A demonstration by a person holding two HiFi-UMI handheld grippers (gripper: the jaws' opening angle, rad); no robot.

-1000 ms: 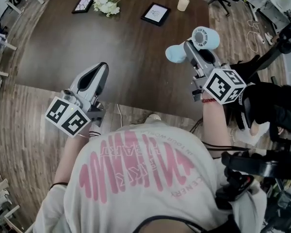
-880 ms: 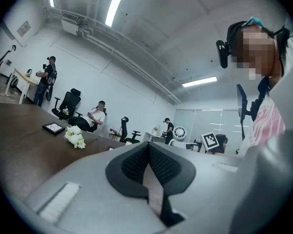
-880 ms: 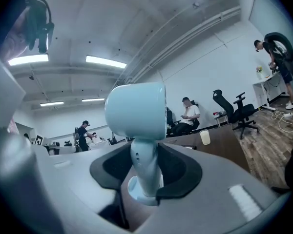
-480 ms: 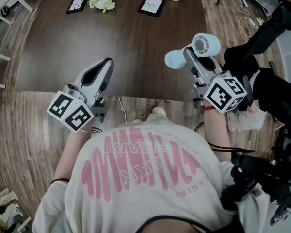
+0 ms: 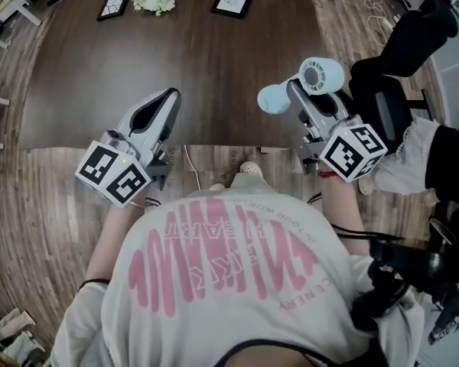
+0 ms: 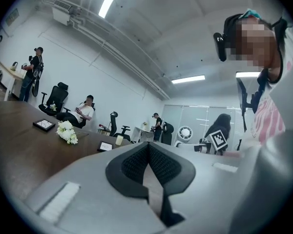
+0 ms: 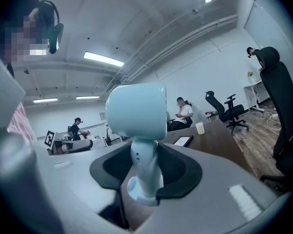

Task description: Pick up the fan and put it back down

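Fan (image 7: 136, 113) stem within right tool (image 7: 144, 173)

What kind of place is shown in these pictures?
Probably an office meeting room: a long dark wooden table, wheeled office chairs beside it, and strip lights on the ceiling.

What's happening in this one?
A person holds a tool in each hand. The right tool is clamped on the stem of a small pale blue plastic fan, holding it upright over the near edge of the dark brown wooden table. The left tool is shut and empty. Whether the base touches the table is unclear.
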